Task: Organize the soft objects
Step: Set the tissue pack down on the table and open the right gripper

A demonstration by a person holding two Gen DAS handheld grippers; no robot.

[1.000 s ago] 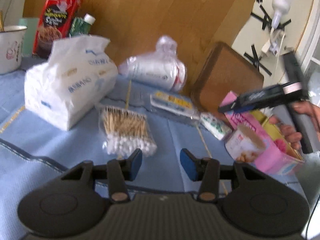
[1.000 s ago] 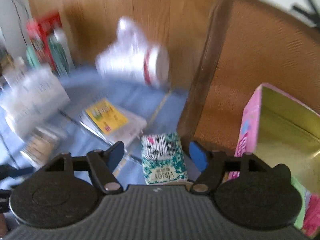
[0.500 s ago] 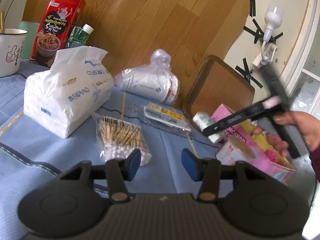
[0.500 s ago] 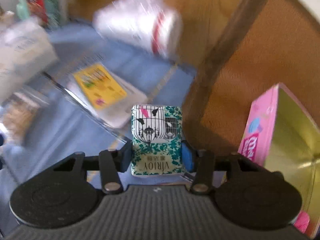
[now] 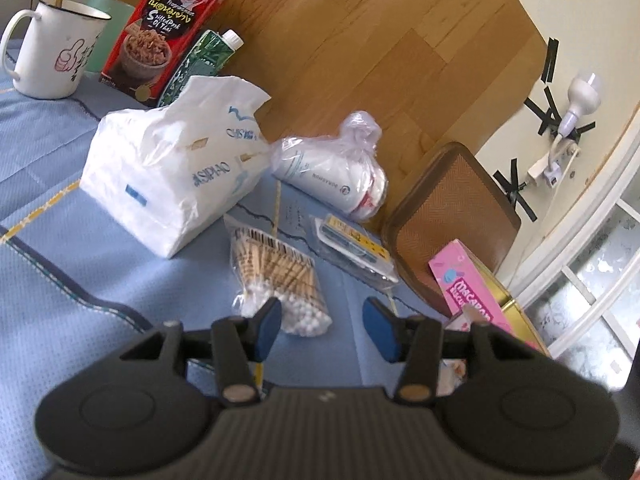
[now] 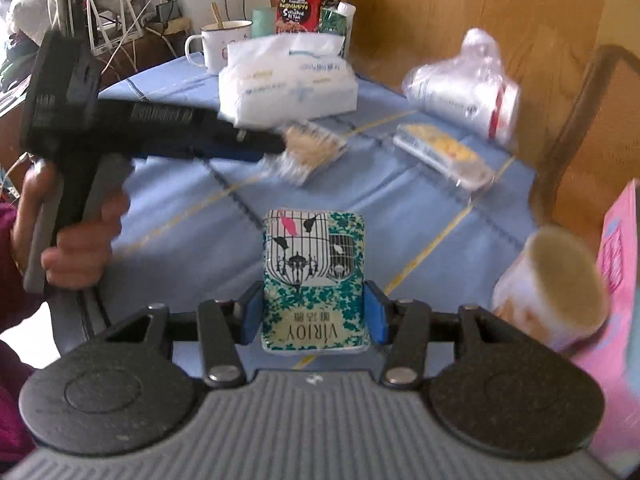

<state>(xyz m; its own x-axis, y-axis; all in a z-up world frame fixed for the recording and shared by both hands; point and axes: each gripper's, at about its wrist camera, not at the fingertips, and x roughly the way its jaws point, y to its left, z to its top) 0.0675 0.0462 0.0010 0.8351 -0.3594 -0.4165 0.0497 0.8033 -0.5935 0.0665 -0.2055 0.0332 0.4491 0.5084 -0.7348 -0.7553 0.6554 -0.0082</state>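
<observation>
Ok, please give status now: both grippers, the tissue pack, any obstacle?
Right gripper shut on small tissue pack, lifted above table. Left gripper open, empty, near cotton swabs. Path clear.

bare blue tablecloth (image 6: 192, 216) ahead, cotton swab bag (image 5: 280, 276) and tissue pack (image 5: 172, 176) beyond, pink box (image 5: 472, 300) right

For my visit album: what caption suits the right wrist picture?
Right tongs clamp a small tissue pack above the blue tablecloth.

Right tongs (image 6: 314, 316) closed onto tissue pack (image 6: 314, 280), lifted it off blue cloth (image 6: 192, 216), swung away from chair.
</observation>
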